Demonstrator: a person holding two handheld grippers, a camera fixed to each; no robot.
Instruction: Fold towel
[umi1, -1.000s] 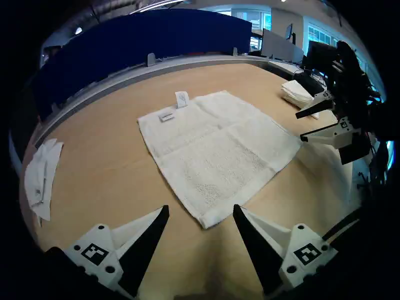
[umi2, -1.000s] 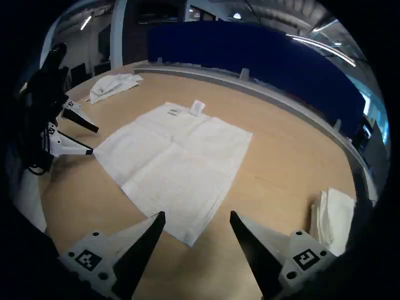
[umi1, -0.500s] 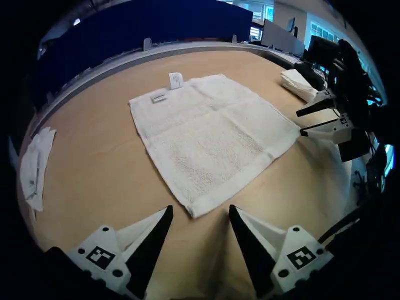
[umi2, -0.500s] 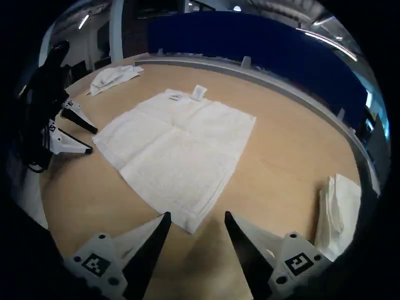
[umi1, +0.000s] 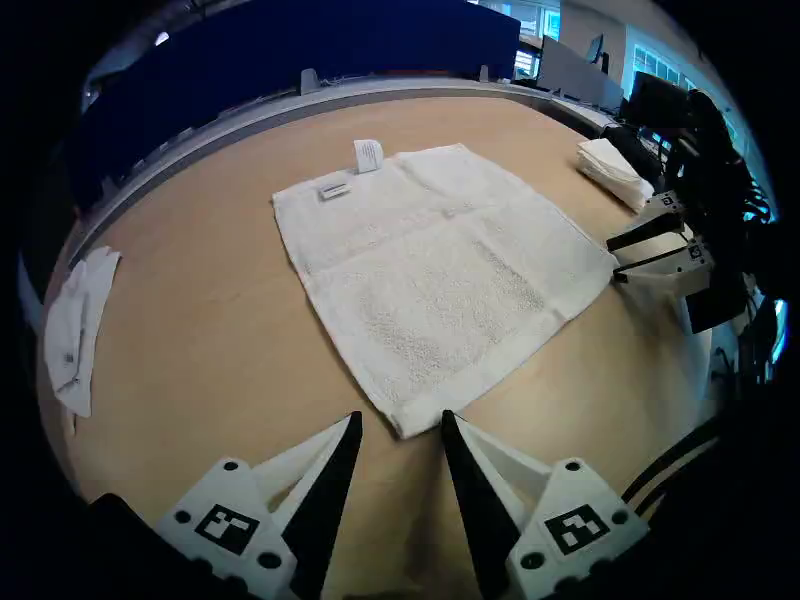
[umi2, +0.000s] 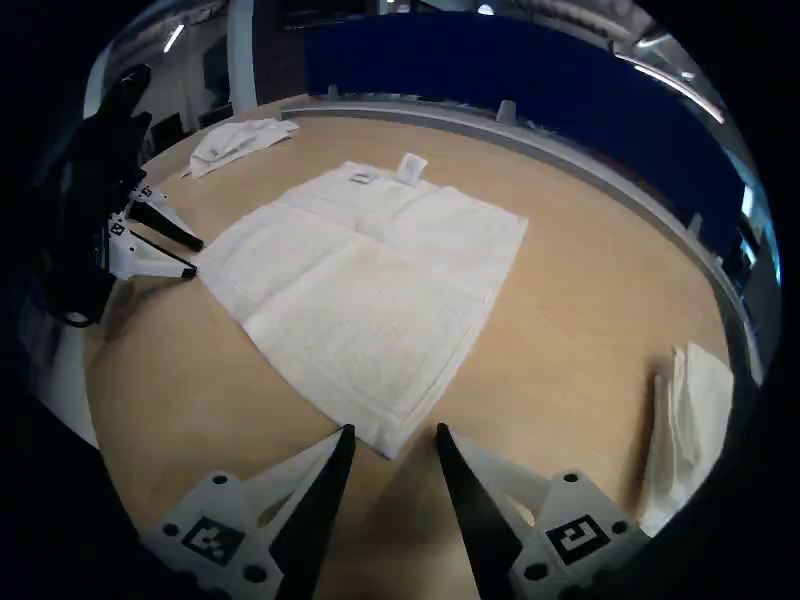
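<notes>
**Both grippers lined up on towel corners, here's what we're worried about**

The towel (umi1: 440, 270) lies spread flat on the bench (umi1: 200, 300), straight ahead of both grippers. It sits diagonal to each one, so a corner pointing back at us pokes into the gap at the fingertips. The left gripper (umi1: 400, 418) is released, fingers parted only a little, nothing pinched yet. Same story for the right gripper (umi2: 394, 430).

What could go wrong, as we see it:
- The cloth is flat on the wood, so the tips may close over the corner and scrape bench instead of catching it.
- A thin nip on the hem could slip out on the lift.
- If one corner comes up ahead of the other, the fold goes crooked.

The towel looks close to square, so we can't call the long axis for sure. Our guess is it runs away from us toward the far edge with the labels (umi1: 368, 155).
</notes>
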